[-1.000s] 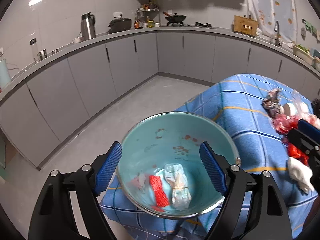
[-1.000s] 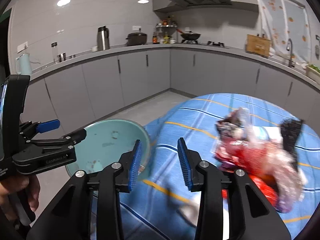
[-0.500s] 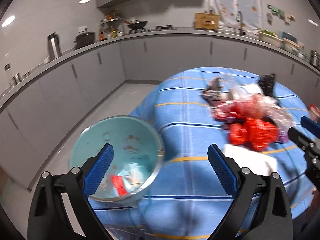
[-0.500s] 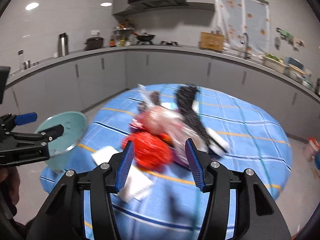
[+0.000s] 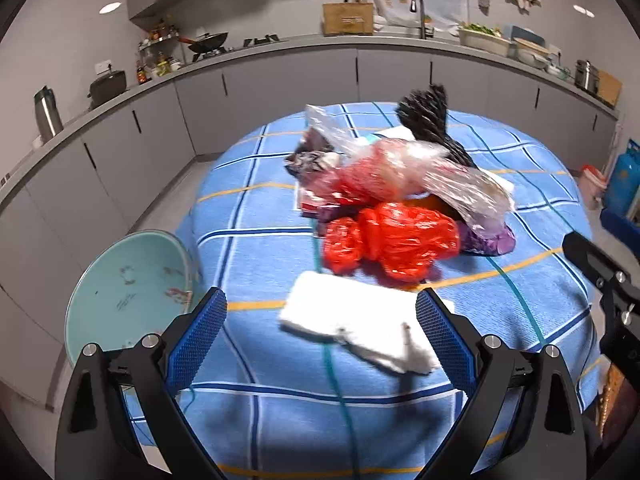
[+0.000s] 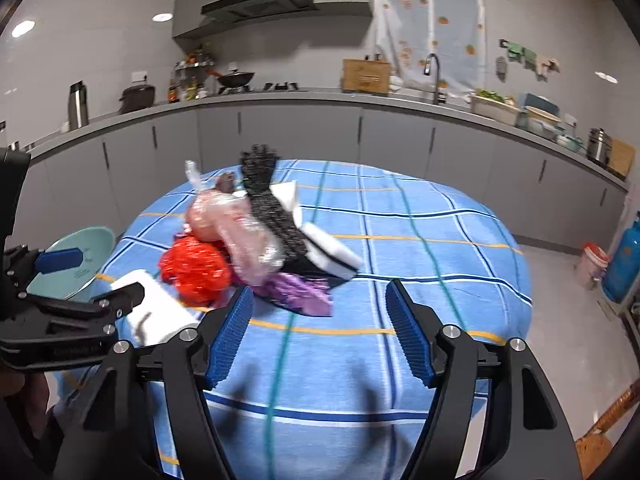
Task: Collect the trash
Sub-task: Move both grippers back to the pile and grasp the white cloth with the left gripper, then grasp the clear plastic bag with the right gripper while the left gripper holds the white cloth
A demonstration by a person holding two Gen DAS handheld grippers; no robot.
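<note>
Blue plaid tablecloth [image 5: 256, 216] w/ trash pile [image 5: 392, 236], grey kitchen cabinets [image 6: 304, 136] behind; left tool [image 5: 320, 332] spread, right tool [image 6: 320, 332] opening, both empty.

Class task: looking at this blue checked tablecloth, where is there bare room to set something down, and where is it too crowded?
Bare: the wide stretch of tablecloth right of the trash pile, out to the table's edge, and the near strip by the right gripper, whose jaws are opening on nothing. Crowded: the left half, with the red bag, clear plastic, white tissue and teal bin.
</note>
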